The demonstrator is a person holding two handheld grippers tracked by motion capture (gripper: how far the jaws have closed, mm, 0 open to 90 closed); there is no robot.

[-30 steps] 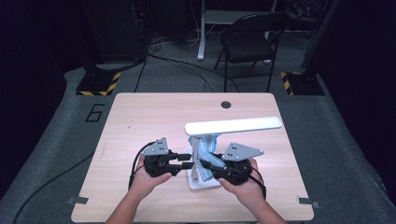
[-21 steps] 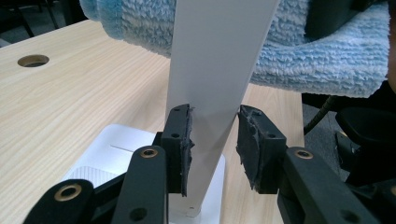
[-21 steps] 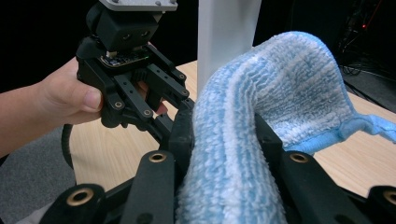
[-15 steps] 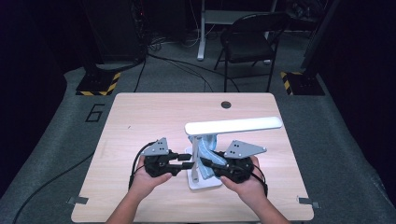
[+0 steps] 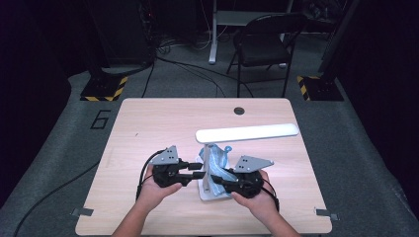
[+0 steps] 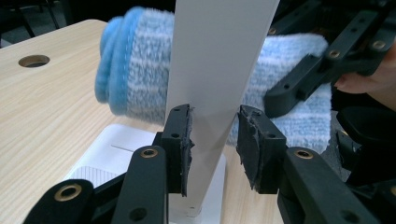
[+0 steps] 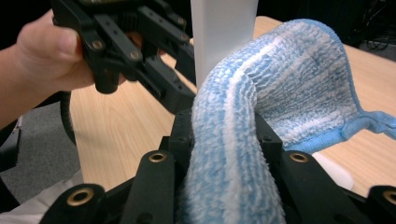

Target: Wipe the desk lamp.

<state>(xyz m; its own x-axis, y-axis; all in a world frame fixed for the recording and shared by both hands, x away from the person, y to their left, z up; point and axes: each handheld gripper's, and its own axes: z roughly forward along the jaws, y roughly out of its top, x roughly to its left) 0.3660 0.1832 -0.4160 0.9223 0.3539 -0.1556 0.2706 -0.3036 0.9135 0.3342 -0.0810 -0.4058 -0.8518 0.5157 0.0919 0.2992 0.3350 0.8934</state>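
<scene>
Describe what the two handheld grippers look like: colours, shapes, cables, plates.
Both the left gripper and the right gripper are black, with linked jaw arms bearing brass-coloured rivets. Each carries a grey three-cornered plate on top and trails a black cable. Their pads are dark and rough-edged.

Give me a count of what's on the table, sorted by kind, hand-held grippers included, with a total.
White desk lamp: 1
Blue striped cloth: 1
Hand-held grippers: 2, the left hand-held gripper with its pads at the lamp post, the right hand-held gripper clamped on the cloth
Total: 4
</scene>
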